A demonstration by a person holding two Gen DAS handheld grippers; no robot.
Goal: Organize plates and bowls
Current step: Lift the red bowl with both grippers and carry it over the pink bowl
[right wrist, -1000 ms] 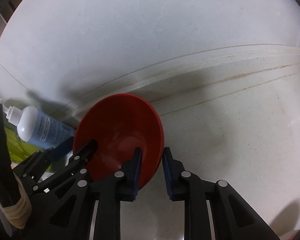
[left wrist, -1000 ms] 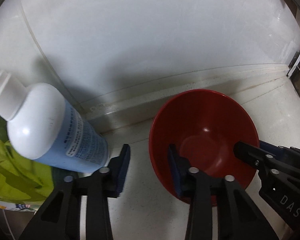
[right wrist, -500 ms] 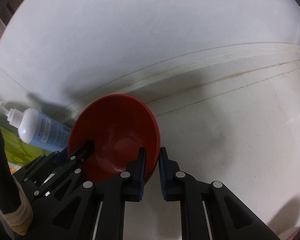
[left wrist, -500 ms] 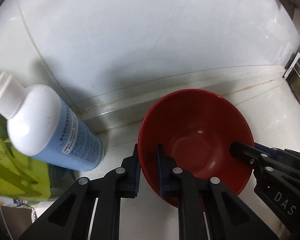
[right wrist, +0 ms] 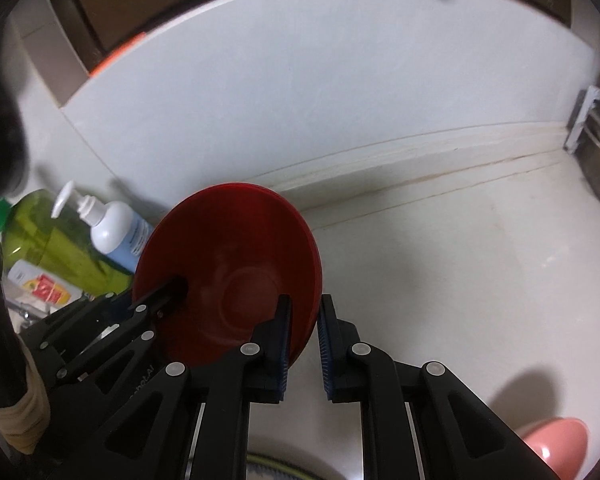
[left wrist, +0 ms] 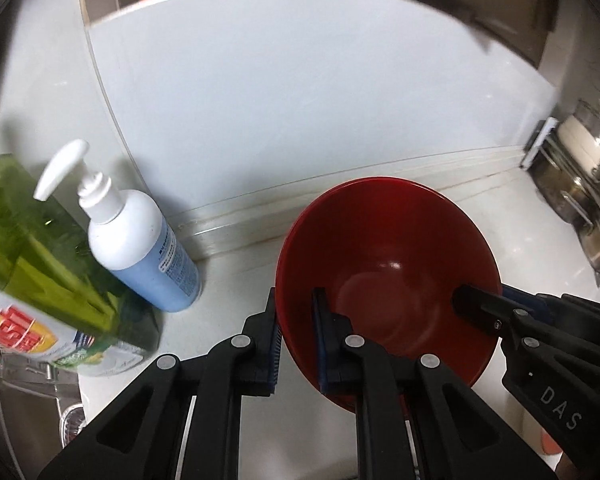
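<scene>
White counter (left wrist: 228,292): "DAS" on right tongs (left wrist: 496,300) gripping red bowl (left wrist: 388,240)

Dim, cool indoor light falls from above, and soft shadows lie on the counter (right wrist: 460,264) at lower right. A small glint shows inside the bowl (left wrist: 396,266). Fisheye bending curves the wall seam, the corners go black, and the upper edges and green bottle (left wrist: 40,248) are blurred.
</scene>
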